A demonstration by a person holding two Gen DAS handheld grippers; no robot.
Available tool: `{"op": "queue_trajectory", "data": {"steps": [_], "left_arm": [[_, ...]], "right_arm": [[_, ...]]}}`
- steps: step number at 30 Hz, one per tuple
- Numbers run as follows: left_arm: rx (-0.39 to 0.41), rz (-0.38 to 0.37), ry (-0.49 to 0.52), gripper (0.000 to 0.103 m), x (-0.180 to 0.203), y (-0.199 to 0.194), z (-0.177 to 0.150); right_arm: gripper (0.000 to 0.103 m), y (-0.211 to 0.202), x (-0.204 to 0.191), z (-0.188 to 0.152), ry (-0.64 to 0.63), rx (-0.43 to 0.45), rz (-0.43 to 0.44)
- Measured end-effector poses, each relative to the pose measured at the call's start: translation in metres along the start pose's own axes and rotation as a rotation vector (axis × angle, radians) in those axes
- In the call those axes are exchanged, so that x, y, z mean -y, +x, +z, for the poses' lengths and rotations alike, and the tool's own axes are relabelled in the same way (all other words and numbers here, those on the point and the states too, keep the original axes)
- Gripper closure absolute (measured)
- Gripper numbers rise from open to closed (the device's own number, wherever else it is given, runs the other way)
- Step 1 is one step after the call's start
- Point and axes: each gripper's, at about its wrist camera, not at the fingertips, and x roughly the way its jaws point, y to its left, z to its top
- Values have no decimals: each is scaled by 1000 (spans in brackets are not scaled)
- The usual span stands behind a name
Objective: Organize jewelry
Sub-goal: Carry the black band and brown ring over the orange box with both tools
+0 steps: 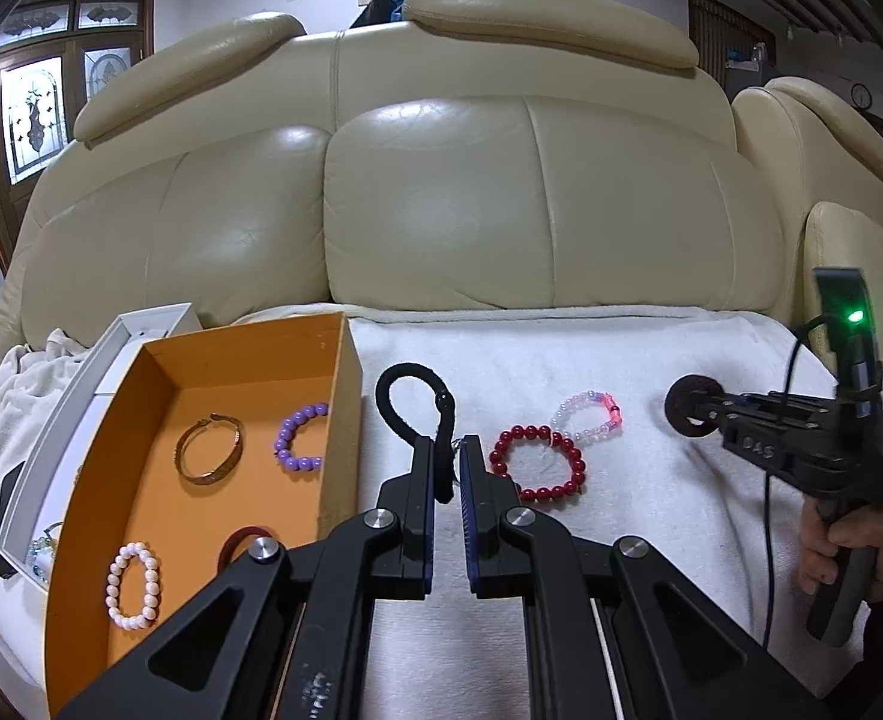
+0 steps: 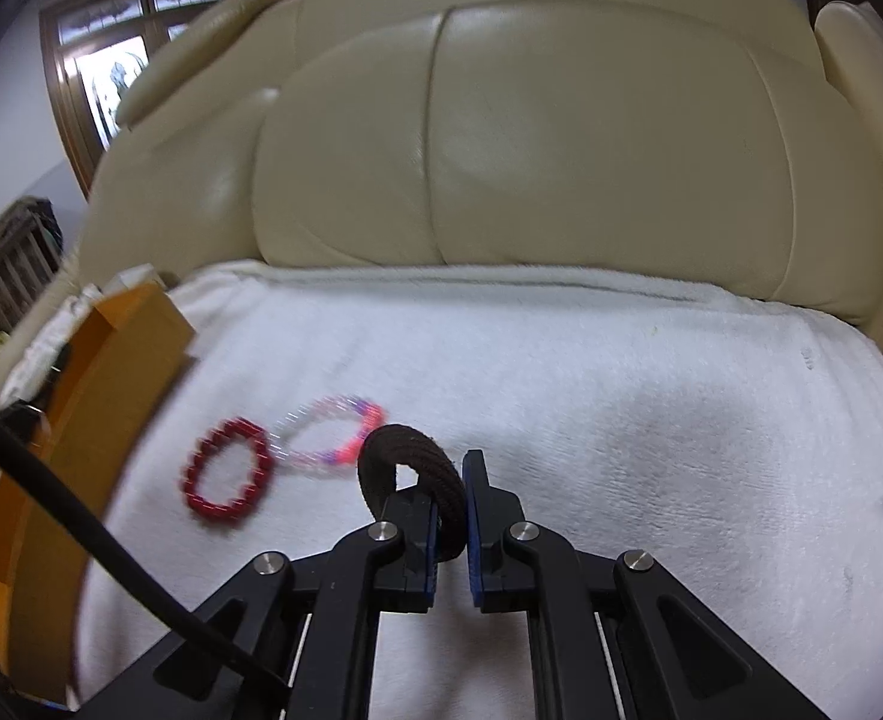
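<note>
White towel (image 1: pixel 621 372) — black cord (image 1: pixel 408 384) between left hand-held gripper (image 1: pixel 446 468).

My left gripper (image 1: pixel 446 468) and right gripper (image 2: pixel 452 516), both pinched tight on a loop each.

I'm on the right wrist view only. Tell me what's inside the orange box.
Observer: The orange box holds a gold bangle, a purple bead bracelet, a pale pink bead bracelet and a dark red band.
Operator: Report the left gripper.
Observer: The left gripper is shut on a black cord bracelet.
Operator: Give me the right gripper from outside.
Observer: The right gripper holds the brown band above the white towel.
</note>
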Motion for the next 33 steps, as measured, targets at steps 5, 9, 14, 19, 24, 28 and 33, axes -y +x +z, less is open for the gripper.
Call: {"op": "queue_trajectory", "data": {"steps": [5, 9, 14, 19, 24, 28, 33], "left_arm": [[15, 22, -8, 95, -7, -9, -2], [32, 42, -19, 95, -15, -18, -3], [47, 72, -39, 95, -29, -27, -5], [50, 99, -57, 95, -44, -31, -6], [52, 163, -61, 95, -61, -36, -11], [46, 207, -90, 95, -75, -38, -14], [47, 239, -100, 95, -82, -40, -15]], "right_arm": [[95, -22, -15, 2, 13, 49, 72], [95, -37, -33, 0, 5, 73, 127], [95, -53, -58, -6, -17, 91, 177], [95, -62, -80, -11, -31, 95, 225], [95, -59, -108, -16, -57, 81, 263], [95, -60, -134, -16, -93, 62, 306], [95, -73, -162, -16, -148, 89, 360]]}}
